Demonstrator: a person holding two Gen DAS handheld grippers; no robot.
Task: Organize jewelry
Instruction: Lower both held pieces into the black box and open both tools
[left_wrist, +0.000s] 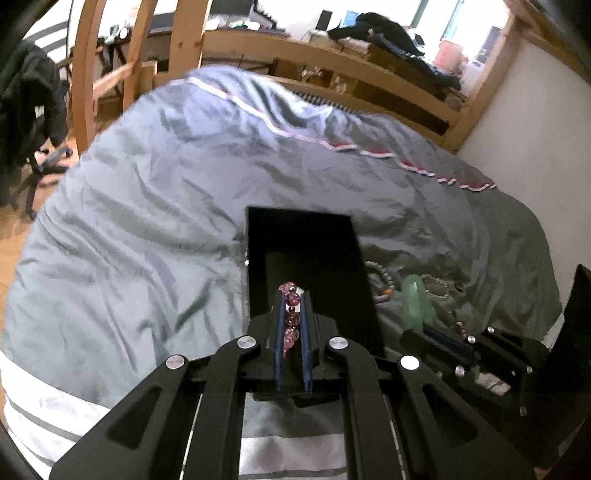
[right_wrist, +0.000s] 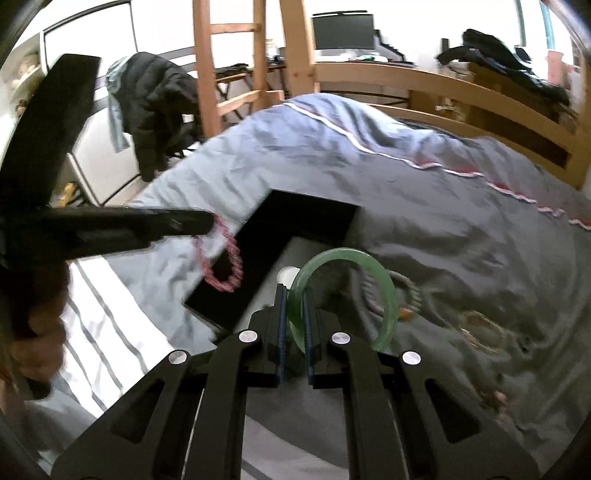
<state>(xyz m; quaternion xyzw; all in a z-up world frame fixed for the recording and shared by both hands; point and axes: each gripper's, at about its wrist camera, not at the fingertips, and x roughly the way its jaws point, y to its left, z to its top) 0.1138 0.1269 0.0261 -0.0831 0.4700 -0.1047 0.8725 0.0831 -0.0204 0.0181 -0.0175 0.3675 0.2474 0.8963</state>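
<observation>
My left gripper (left_wrist: 292, 295) is shut on a pink bead bracelet (left_wrist: 290, 321) and holds it above the open black jewelry box (left_wrist: 280, 236) on the bed. In the right wrist view the bracelet (right_wrist: 225, 266) hangs in a loop from the left gripper (right_wrist: 210, 221) over the box (right_wrist: 295, 221). My right gripper (right_wrist: 293, 291) is shut on a green jade bangle (right_wrist: 369, 266), held upright just right of the box. The bangle (left_wrist: 415, 302) and right gripper (left_wrist: 424, 328) also show in the left wrist view.
Grey bead bracelets (left_wrist: 382, 280) and gold chains (right_wrist: 476, 328) lie on the grey duvet (left_wrist: 147, 206) right of the box. A wooden bed rail (left_wrist: 332, 48), a ladder (right_wrist: 229, 66) and a chair with a black jacket (right_wrist: 155, 107) stand beyond.
</observation>
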